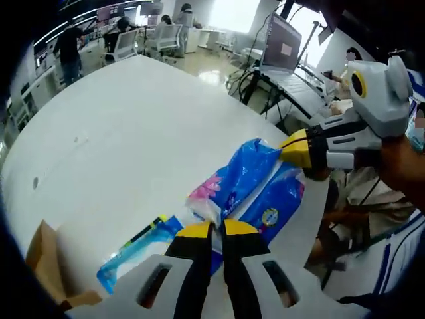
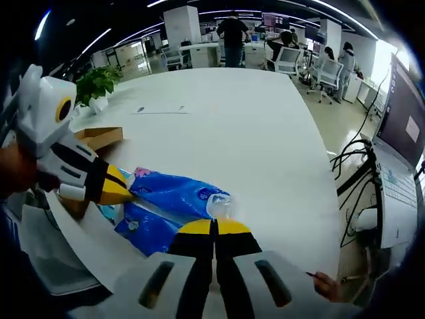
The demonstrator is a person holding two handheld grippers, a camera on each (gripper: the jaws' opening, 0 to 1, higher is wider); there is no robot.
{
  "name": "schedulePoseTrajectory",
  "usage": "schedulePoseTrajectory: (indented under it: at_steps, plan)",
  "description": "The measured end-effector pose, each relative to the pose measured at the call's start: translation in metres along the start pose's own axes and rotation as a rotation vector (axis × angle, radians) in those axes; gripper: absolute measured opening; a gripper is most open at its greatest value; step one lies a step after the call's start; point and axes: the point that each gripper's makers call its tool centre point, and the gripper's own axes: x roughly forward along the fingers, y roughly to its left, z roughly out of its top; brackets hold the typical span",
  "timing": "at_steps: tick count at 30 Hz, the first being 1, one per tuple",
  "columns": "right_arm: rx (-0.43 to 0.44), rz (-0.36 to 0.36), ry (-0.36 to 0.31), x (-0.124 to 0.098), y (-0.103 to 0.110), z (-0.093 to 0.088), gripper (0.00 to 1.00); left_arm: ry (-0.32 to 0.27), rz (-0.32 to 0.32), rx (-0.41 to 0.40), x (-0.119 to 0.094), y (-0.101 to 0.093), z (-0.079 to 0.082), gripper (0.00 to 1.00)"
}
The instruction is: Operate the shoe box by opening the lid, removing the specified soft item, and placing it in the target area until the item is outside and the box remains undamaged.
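A blue plastic pack of soft tissue (image 1: 255, 186) lies on the white table (image 1: 133, 119), outside the brown cardboard shoe box (image 1: 45, 259). My left gripper (image 1: 212, 229) is shut on the pack's near crinkled end. My right gripper (image 1: 287, 151) comes in from the right and pinches the far end. In the right gripper view, that gripper (image 2: 214, 227) is shut on the clear twisted end of the pack (image 2: 166, 199). The left gripper (image 2: 123, 189) bites the opposite end there. The open box (image 2: 99, 136) sits behind it on the table (image 2: 232, 119).
The table edge runs close beside the pack. A laptop (image 1: 279, 46) and cables stand on a desk past that edge. A potted plant (image 2: 96, 81) is at the table's far corner. Office chairs and people are in the background.
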Motion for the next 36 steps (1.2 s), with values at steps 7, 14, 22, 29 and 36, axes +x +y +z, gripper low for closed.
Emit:
schedulePoseTrajectory:
  at_steps: [7, 14, 22, 29, 36]
  plan:
    - [-0.001, 0.0, 0.021, 0.01, -0.009, -0.006, 0.0, 0.017, -0.006, -0.008, 0.016, 0.001, 0.0, 0.02]
    - [0.0, 0.01, 0.039, 0.022, -0.013, -0.015, 0.0, 0.037, -0.008, -0.029, 0.03, 0.005, -0.007, 0.02]
    - [0.014, 0.021, 0.07, 0.044, -0.015, -0.032, 0.0, 0.064, 0.0, -0.011, 0.05, 0.011, -0.022, 0.02]
    - [0.034, 0.025, 0.094, 0.057, -0.016, -0.046, 0.0, 0.078, -0.003, -0.037, 0.059, 0.015, -0.03, 0.02]
    - [0.044, 0.022, 0.097, 0.063, -0.019, -0.048, 0.0, 0.09, -0.009, -0.033, 0.063, 0.013, -0.036, 0.04]
